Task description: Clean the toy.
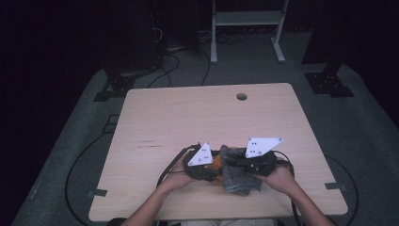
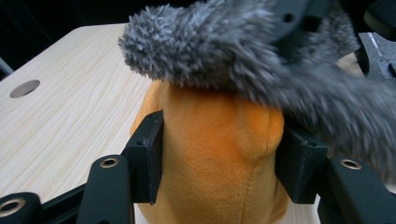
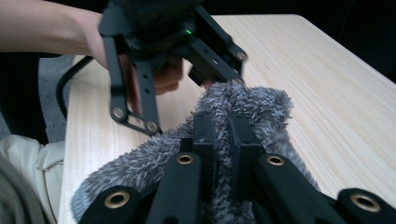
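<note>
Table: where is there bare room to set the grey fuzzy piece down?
The table is bare along its whole far half, from the cable hole back toward the grippers, and down its left side. It is crowded at the near centre, where the left gripper holds the orange plush and the right gripper pinches the grey fuzzy piece.

table [image 1: 164,122]: light wood; round hole [image 1: 241,96] far edge; grey fuzzy cloth [image 1: 237,176] near edge

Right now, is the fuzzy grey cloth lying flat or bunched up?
Bunched up. The grey cloth is pinched by the right gripper and draped over the orange plush.
</note>
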`<action>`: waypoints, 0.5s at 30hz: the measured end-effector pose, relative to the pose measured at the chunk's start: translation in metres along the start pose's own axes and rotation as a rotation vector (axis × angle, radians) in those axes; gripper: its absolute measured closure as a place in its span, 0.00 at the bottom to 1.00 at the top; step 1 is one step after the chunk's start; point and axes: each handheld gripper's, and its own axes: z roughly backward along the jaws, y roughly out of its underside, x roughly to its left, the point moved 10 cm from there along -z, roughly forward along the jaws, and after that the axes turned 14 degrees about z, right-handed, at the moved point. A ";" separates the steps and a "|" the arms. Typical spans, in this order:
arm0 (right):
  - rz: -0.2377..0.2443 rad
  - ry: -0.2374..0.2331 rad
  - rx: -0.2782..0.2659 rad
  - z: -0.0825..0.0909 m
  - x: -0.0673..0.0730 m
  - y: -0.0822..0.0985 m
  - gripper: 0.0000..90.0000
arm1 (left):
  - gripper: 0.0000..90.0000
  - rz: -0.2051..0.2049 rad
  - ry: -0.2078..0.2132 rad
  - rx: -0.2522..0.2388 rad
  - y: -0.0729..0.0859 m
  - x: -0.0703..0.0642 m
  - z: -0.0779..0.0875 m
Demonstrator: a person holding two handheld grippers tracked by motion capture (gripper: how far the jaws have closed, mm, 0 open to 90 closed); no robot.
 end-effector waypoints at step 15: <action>-0.106 0.086 0.005 0.010 -0.012 0.041 0.92 | 0.21 0.142 0.018 -0.015 -0.003 0.010 0.003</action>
